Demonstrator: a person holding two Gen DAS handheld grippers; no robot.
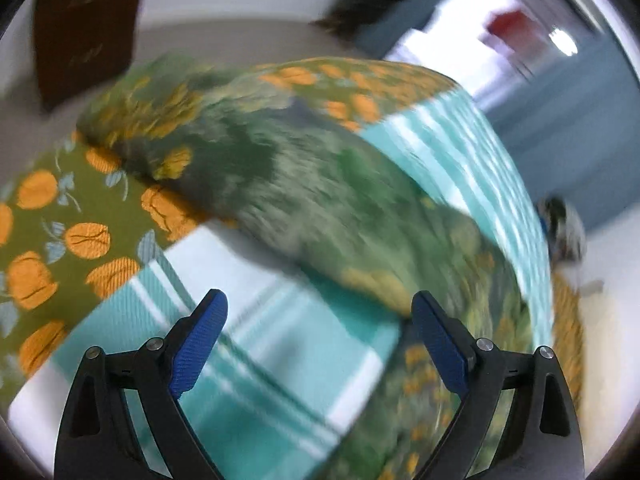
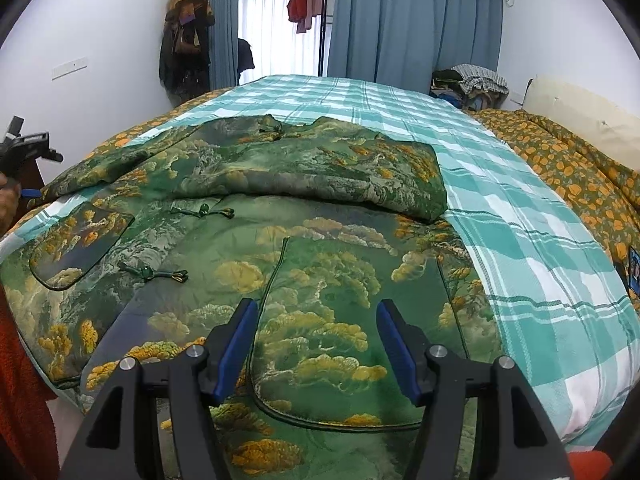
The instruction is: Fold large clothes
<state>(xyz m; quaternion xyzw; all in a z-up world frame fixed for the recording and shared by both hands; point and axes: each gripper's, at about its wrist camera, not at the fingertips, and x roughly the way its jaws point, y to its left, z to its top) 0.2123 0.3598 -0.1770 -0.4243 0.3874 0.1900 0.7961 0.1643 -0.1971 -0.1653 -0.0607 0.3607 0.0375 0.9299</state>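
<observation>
Spread across a bed, a green brocade jacket (image 2: pixel 280 248) with a landscape print of golden trees is seen partly folded, its right sleeve (image 2: pixel 320 172) laid across the chest and its left sleeve (image 2: pixel 100 172) stretched toward the bed's edge. The garment lies on a teal plaid sheet (image 2: pixel 520 220), which covers a quilt printed with orange fruit (image 2: pixel 568 172).

The right gripper (image 2: pixel 314 336) is held over a front patch pocket (image 2: pixel 352 312), its jaws moderately apart and closed on nothing. The left gripper (image 1: pixel 320 340), shown in a badly blurred view, has its jaws spread wide and empty above the sheet beside the jacket's edge.

The padded, glossy fabric is judged likely to slide, so a fold could spring back or shift if only one layer is pinched. The knotted frog fastenings (image 2: pixel 202 212) could be snagged by a fingertip passing low.

Beyond the bed, blue curtains (image 2: pixel 400 20) frame a bright window, coats (image 2: pixel 184 32) hang on the wall at left, and a pile of clothes (image 2: pixel 468 84) sits by the headboard side. Nothing is seen obstructing the jacket itself.
</observation>
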